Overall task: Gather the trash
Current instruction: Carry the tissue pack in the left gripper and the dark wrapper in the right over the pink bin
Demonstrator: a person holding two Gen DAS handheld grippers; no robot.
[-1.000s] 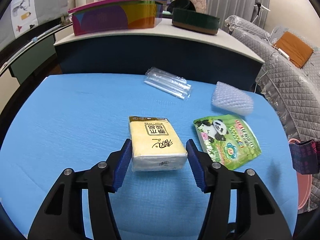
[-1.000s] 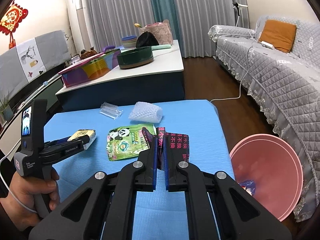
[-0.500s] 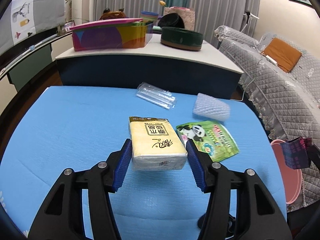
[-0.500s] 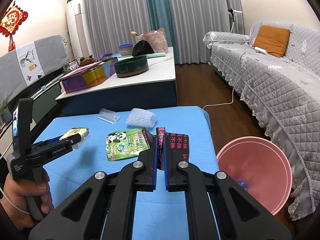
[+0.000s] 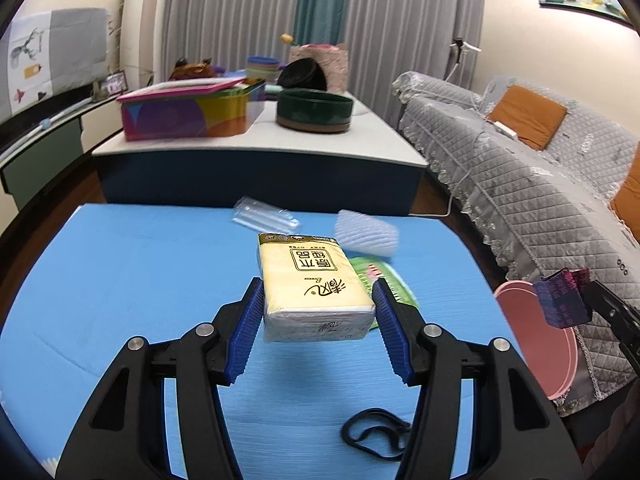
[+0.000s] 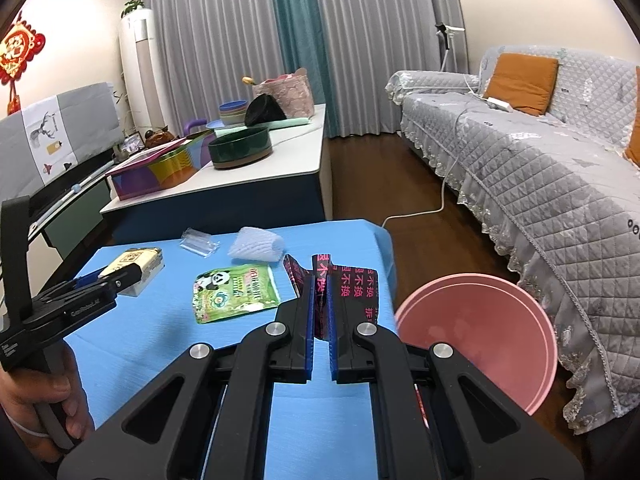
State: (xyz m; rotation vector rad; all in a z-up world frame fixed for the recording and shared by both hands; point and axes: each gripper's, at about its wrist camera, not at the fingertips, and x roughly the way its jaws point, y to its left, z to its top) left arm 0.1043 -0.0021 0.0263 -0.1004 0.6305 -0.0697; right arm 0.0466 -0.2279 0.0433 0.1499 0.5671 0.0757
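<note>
Whereas one second ago the tissue pack (image 5: pixel 316 284) sat low against the blue tabletop (image 5: pixel 120 280) between the left fingers, it now rides clear of the surface, a shadowed gap showing under its near edge. Lift appears complete; transport toward the bin is judged to be the step in hand.

Left gripper (image 5: pixel 318 332): fingers spread to pack width, blue pads pressing both long sides of the pack. Grip sits at the near end only, so the far end overhangs. Risk noted: soft pack could sag or rotate if swung quickly.

Right gripper (image 6: pixel 320 316): fingers nearly closed, pinching the dark wrapper with pink print (image 6: pixel 344 284), which stands up crumpled above the pads. Compared with one second ago the view has swung right, and the pink bin (image 6: pixel 476 336) fills more of the frame. It stands on the floor just beside the tabletop's right edge, in front of the sofa (image 6: pixel 540 168). Wrapper is near the bin but not yet over its mouth, as far as can be judged.

Remaining on the tabletop, nearer to farther: panda pouch (image 6: pixel 234 292), lying flat; white bubble-wrap piece (image 6: pixel 258 244); clear plastic sleeve (image 6: pixel 198 242) near the far edge. A black cord loop (image 5: pixel 374 432) lies close to the left gripper.

Estimate: two items in hand, three still to collect.
</note>
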